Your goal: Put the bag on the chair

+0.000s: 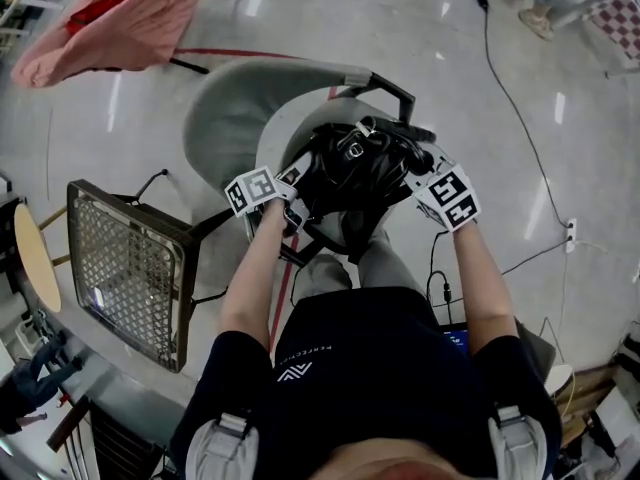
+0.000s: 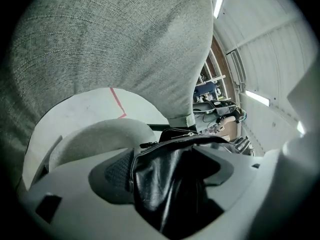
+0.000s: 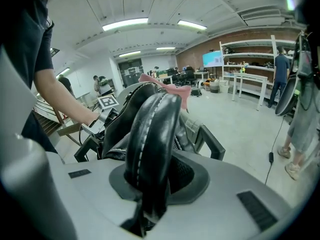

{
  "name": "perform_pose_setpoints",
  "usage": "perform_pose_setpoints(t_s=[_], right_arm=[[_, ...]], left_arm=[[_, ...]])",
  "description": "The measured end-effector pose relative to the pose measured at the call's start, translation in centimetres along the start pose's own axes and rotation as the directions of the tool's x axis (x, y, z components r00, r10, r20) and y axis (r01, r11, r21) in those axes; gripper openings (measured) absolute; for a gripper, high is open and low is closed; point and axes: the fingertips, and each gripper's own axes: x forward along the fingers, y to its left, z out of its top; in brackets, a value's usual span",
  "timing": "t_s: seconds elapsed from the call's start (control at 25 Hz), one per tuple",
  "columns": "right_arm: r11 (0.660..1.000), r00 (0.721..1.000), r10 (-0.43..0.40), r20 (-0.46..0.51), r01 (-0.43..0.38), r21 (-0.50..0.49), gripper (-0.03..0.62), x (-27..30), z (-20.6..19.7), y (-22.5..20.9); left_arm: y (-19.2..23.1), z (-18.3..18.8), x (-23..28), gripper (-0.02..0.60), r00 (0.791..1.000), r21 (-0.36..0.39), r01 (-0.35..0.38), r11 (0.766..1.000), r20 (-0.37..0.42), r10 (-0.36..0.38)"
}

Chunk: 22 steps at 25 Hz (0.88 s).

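A black leather bag [image 1: 352, 160] hangs between both grippers just above the seat [image 1: 283, 136] of a grey chair, in front of its curved fabric back [image 1: 235, 93]. My left gripper [image 1: 296, 200] is shut on a fold of the bag's leather [image 2: 167, 184], with the chair back [image 2: 115, 39] filling that view close ahead. On the other side, my right gripper [image 1: 408, 175] is shut on the bag's thick stitched handle [image 3: 150, 134], which stands up between its jaws. The chair's black armrest [image 3: 214, 142] shows behind the bag. Whether the bag's underside touches the seat is hidden.
A wire-mesh seat [image 1: 128, 264] stands to the left, with a round wooden stool [image 1: 34, 258] beside it. A pink cloth [image 1: 120, 18] drapes over a chair at the far left. A cable [image 1: 510, 83] runs across the floor to a power strip [image 1: 570, 232]. A person's feet [image 1: 535, 13] stand at the far right.
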Motion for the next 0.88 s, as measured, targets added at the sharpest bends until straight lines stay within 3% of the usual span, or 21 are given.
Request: perform_pose_setpoints(t_s=[0.16,0.28,0.44,0.52,0.64,0.76,0.88], right_arm=[[1.0,1.0,0.009,0.001,-0.009,-0.012,0.069,0.4,-0.1,0.2],[1.0,1.0,0.01,0.003,-0.01,-0.004,0.069,0.8,-0.2,0.0],[1.0,1.0,0.006,0.004,-0.006,-0.026,0.069,1.1,0.0,0.0],[0.999,1.0,0.011,0.006,-0.011,-0.038,0.069,1.3,0.2,0.2],[0.998,1.0,0.025,0.013,-0.024,-0.054,0.069,1.7,0.6,0.6],[0.995,0.998,0.06,0.022,-0.058,-0.08,0.071,2.3,1.3,1.6],[0.99,0.997,0.078,0.02,-0.075,-0.117,0.072,3.3,2.1,2.5]], left_arm=[[0.7,1.2,-0.1,0.37,0.995,0.1,-0.089,0.991,0.045,0.085],[0.9,2.2,-0.1,0.37,0.983,0.183,-0.171,0.968,0.1,0.154],[0.9,3.5,-0.8,0.272,0.942,0.326,-0.32,0.89,0.213,0.261],[1.2,3.8,-1.0,0.213,0.93,0.36,-0.354,0.863,0.23,0.285],[1.5,4.2,-1.3,0.207,0.93,0.367,-0.357,0.859,0.223,0.292],[0.9,5.1,-2.5,0.127,0.917,0.354,-0.375,0.857,0.278,0.286],[0.2,5.7,-3.1,0.123,0.919,0.345,-0.355,0.869,0.3,0.256]])
